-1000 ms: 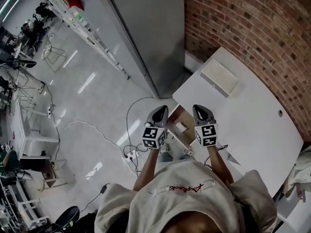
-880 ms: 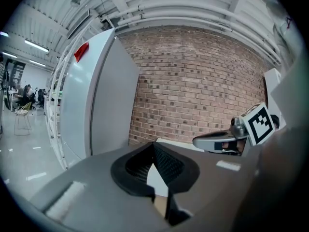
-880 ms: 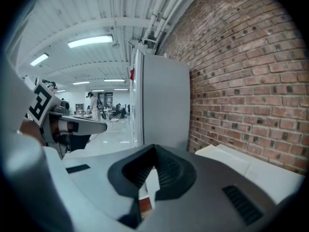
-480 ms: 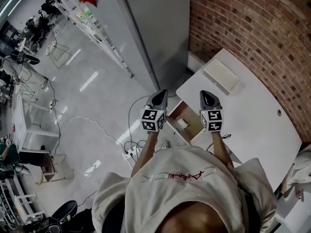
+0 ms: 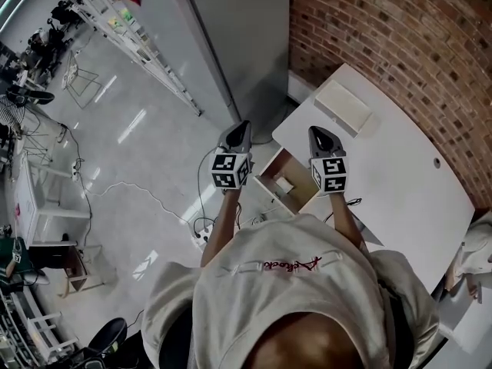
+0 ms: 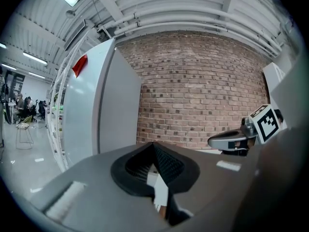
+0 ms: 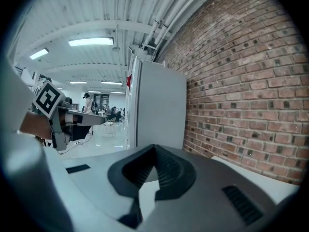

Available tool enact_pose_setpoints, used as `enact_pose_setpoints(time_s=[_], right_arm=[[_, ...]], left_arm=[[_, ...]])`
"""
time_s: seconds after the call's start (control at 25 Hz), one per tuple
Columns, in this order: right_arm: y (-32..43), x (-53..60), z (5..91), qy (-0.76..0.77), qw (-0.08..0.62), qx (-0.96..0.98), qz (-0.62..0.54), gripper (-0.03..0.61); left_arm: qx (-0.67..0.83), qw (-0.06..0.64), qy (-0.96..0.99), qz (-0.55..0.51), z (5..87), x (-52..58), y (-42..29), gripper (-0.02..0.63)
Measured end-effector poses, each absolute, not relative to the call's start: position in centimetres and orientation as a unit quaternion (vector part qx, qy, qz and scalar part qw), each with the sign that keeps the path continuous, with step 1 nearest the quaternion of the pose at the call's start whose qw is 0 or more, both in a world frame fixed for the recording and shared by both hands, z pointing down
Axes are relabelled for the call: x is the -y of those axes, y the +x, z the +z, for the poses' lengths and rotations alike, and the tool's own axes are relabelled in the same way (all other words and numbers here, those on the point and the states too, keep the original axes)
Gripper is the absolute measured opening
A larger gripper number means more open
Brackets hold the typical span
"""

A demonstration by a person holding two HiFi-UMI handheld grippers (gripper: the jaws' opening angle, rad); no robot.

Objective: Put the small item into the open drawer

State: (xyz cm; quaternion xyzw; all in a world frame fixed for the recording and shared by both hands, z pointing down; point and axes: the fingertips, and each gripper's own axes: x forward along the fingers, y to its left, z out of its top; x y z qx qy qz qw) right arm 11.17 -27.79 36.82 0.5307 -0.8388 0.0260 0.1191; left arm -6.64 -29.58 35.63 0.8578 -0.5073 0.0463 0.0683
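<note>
I can't identify the small item (image 5: 285, 184) in the drawer (image 5: 298, 166): too tiny; the person's shoulder (image 5: 403, 294) hides some tabletop (image 5: 384, 183).

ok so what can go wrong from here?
1. The drawer stands open off the table edge, close in front of the person; a leg or a lowering gripper could knock it.
2. The small white item lies loose in it, so a hard push shut might throw it about.
3. A cable and power strip lie on the floor near the person: a trip risk.
</note>
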Motion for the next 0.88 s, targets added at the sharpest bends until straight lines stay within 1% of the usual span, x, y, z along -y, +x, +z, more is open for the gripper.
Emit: enact_pose_setpoints(time_s=[0.88], right_arm=[[11.0, 27.8, 37.5, 0.532, 0.129, 0.836, 0.036, 0.012]], left_arm=[[0.495, 0.064, 0.864, 0.065, 36.8, 29.7, -6.1, 0.009]])
